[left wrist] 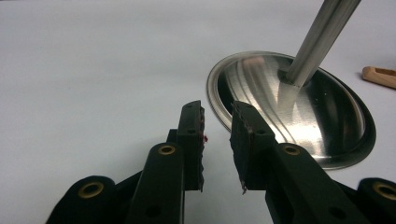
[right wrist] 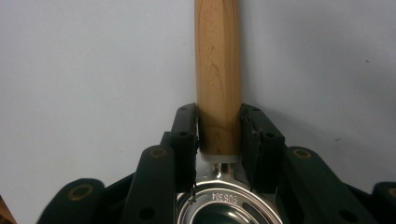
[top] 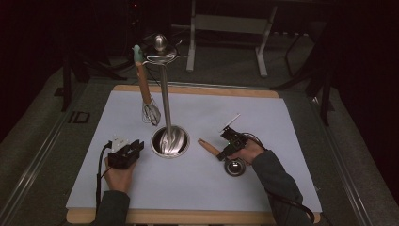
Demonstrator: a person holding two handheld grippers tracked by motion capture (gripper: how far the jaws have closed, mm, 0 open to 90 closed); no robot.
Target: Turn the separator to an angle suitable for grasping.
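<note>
1. Right of centre on the table [top: 282,122], the right hand-held gripper [top: 226,149] sits over a utensil with a wooden handle [top: 208,147] and a round steel head [top: 235,167].
2. Seen in the right gripper view, the handle [right wrist: 218,79] is a light, smooth wooden rod with faint grain, running straight up the frame; it joins a pale collar and then a shiny steel ring [right wrist: 219,203] stamped with small letters at the bottom centre.
3. That gripper's jaws stand on either side of the handle's lower end, very close to the wood; the left one seems to touch it, and a thin gap shows at the right one, so no firm grip shows.
4. At the lower left of the high view, the left hand-held gripper [top: 136,147] rests with jaws partly open and nothing between them.
5. Just right of it stands a steel rack base [top: 170,141] with a tall pole [top: 164,94]; a whisk [top: 147,96] hangs from the top.
</note>
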